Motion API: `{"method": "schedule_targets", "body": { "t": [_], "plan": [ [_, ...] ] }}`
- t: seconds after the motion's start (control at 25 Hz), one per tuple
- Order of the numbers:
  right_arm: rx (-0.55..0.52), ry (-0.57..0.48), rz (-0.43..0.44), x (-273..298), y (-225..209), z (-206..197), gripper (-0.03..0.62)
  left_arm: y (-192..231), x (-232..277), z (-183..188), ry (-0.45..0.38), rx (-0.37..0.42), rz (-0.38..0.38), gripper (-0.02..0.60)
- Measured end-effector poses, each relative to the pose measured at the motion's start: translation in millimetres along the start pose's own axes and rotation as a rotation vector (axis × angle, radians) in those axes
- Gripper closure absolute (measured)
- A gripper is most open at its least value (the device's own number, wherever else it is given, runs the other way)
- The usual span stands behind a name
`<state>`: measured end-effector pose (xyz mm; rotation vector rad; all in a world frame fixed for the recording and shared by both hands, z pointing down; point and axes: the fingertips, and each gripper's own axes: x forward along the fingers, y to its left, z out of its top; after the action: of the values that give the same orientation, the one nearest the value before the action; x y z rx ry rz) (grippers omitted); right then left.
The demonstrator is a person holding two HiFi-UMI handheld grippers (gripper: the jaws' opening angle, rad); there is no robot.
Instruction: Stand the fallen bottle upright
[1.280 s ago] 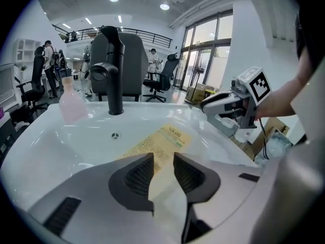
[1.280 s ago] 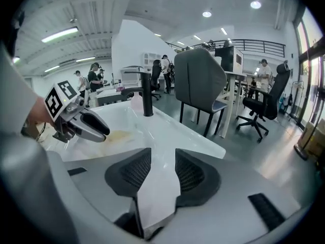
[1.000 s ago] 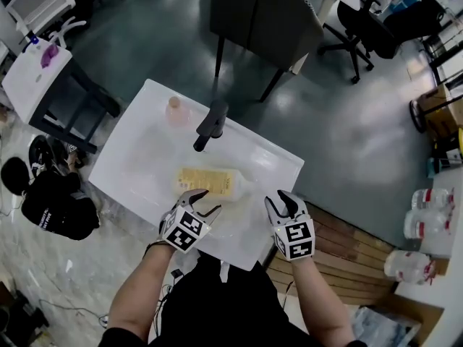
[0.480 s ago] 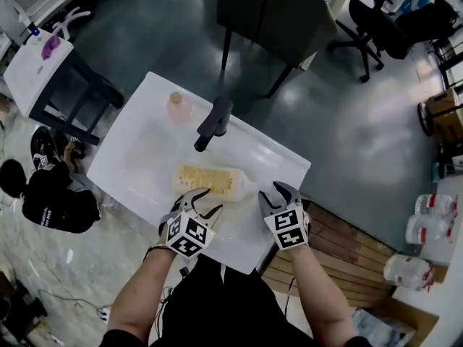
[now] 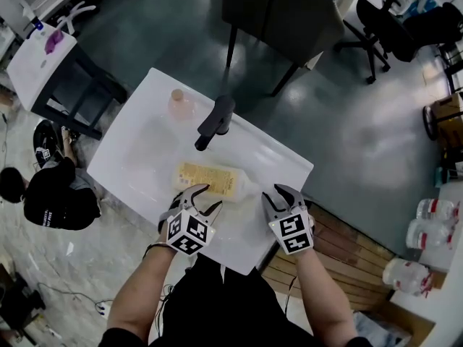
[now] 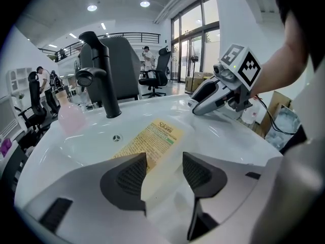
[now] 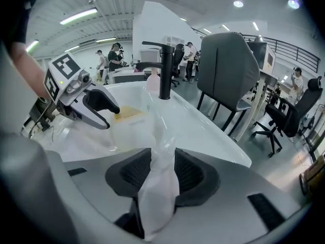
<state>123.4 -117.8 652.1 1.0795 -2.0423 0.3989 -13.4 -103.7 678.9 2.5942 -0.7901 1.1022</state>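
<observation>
Right gripper view shows the right gripper [image 7: 162,173] just closed further, its pads pinching the clear neck of the fallen bottle [image 5: 208,181]. The left gripper [image 6: 165,173] stands with its jaws apart, astride the bottle's base. It lies across the white basin [image 5: 137,157], near the front edge. Open surface spreads left, and the black faucet [image 5: 215,121] stands behind.

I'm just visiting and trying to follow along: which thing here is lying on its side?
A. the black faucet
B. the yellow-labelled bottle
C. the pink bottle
B: the yellow-labelled bottle lies flat in the white basin, while the pink bottle and black faucet stand upright.
</observation>
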Motion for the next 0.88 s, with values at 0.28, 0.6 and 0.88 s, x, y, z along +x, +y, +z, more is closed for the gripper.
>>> {"method": "schedule_targets", "body": {
  "t": [0.28,0.6,0.88],
  "plan": [
    [0.002,-0.107,0.006,-20.2,2.1,41.9,0.445,9.1,-8.5,6.2,-0.017,-0.009,0.054,0.327],
    [-0.1,-0.204,0.041,-39.0,28.9,117.4,0.444,31.4,-32.9,10.3,-0.055,-0.06,0.14,0.301],
    [-0.176,-0.241,0.063,-44.9,61.3,166.8,0.439,42.0,-56.2,16.4,-0.095,-0.092,0.194,0.289]
  ]
}}
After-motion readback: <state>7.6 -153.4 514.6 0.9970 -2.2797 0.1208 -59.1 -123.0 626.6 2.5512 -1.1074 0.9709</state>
